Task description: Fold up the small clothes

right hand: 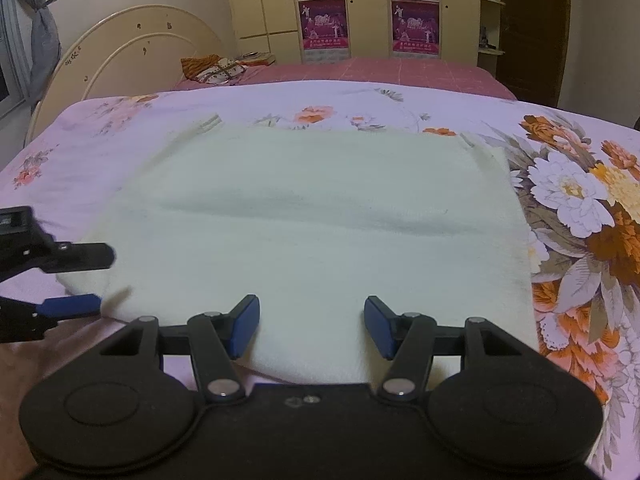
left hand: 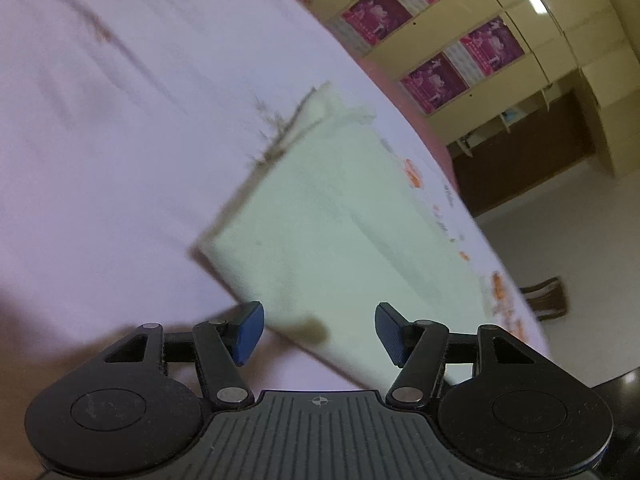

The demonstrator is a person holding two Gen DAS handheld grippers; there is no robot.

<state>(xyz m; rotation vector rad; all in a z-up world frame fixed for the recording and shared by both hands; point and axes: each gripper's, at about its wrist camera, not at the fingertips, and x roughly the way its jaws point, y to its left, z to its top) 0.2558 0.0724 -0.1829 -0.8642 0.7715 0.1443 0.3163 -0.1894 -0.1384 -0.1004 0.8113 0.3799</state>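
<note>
Fingers of my right gripper (right hand: 311, 328) stand parted over the near edge of the cloth (right hand: 312, 216), pads clear of the fabric on either side, nothing pinched. My left gripper (left hand: 319, 334) is likewise parted and empty; in the right wrist view it shows at the cloth's left end (right hand: 76, 280), turned on its side, one finger above that edge and one below, neither yet pressing it.

The cloth, pale and towel-like, lies flat on the bed (right hand: 120, 140), spread over a floral sheet (right hand: 580, 208). Its long axis runs left to right across the right wrist view, so the near long edge sits just ahead of my right fingers and the short left end lies between my left fingers. Each gripper is therefore nearest its own grasp point: right to the long edge, left to the end corner. A soft crease crosses the cloth along its length.

I judge the fold not yet begun on this pass. Nothing lies on the cloth or between it and either gripper. A bundle of clothes (right hand: 212, 68) rests well apart near the headboard (right hand: 120, 44); a wardrobe (right hand: 272, 0) stands behind.
</note>
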